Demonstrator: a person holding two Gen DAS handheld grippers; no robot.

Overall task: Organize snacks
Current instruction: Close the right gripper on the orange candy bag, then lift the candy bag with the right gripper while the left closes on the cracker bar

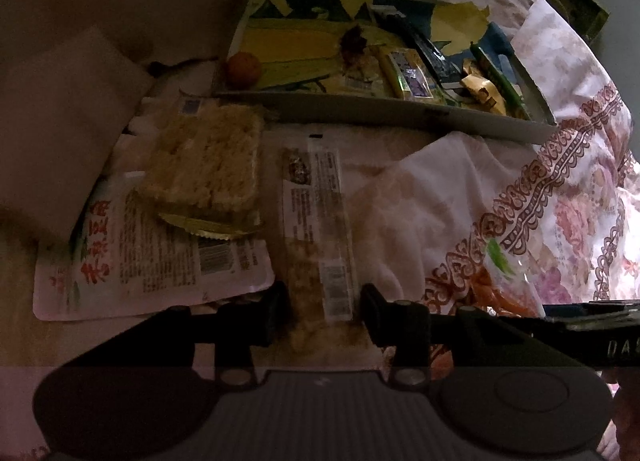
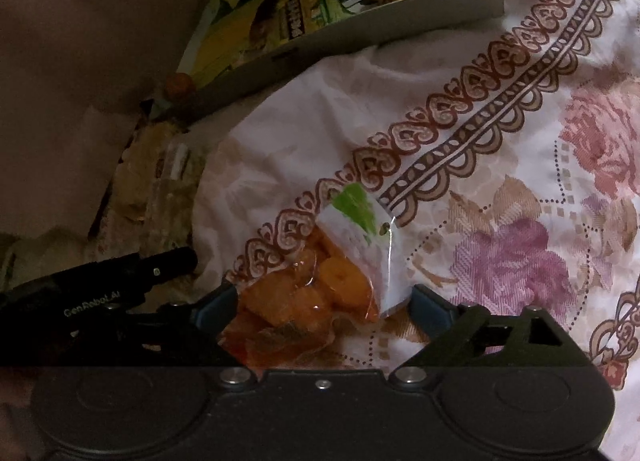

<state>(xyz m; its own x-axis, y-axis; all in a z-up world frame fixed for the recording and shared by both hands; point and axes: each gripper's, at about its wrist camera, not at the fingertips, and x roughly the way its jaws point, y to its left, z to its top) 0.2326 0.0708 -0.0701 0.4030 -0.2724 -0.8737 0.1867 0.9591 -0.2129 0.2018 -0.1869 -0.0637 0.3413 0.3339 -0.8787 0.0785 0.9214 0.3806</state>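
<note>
White pouch with red lettering (image 1: 152,261) lies far left, a noodle block (image 1: 204,157) on its upper edge. Just beside it, the left gripper (image 1: 322,311) stands open around a long clear snack bar (image 1: 316,237), not pinching. Farther right, the right gripper (image 2: 324,303) brackets a bag of orange pieces (image 2: 316,293) on floral cloth (image 2: 520,165); contact unclear. Behind sits the tray (image 1: 360,111).

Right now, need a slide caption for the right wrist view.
Right gripper open, fingers straddling a clear bag of orange snacks on the floral bedsheet.
</note>
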